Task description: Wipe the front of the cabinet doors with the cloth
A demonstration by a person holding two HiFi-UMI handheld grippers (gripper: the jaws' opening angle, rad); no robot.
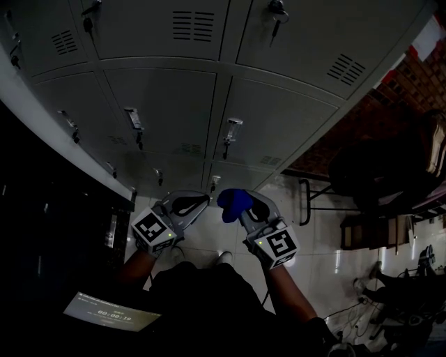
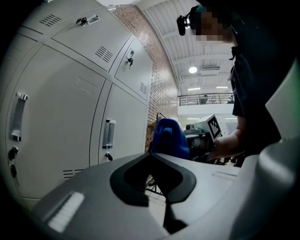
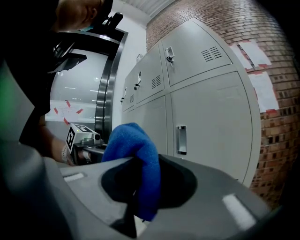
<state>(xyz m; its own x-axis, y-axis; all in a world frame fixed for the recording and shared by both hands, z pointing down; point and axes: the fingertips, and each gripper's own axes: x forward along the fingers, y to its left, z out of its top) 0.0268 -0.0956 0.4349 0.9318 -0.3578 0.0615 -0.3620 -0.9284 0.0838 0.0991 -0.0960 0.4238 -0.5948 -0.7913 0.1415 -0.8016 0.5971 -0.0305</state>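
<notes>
Fingers [image 3: 211, 187] of right gripper [image 3: 140, 185] pinching bunched blue cloth [image 3: 133, 143]

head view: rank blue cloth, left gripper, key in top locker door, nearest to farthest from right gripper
1. Blue fabric cloth, clamped in the right gripper.
2. Left gripper, close on its left.
3. Metal key in the top grey locker door, far above.

Head view: from above, facing steeply down, with left gripper [image 1: 187, 204] and right gripper [image 1: 249, 208] close below and cabinet doors [image 1: 160, 104] across top. Left gripper view: low behind own jaws, facing along cabinet doors toward right gripper. Right gripper view: opposite aim – cabinet doors at right, left gripper at left. All 3 views share cabinet doors and cloth [image 1: 232, 201].
</notes>
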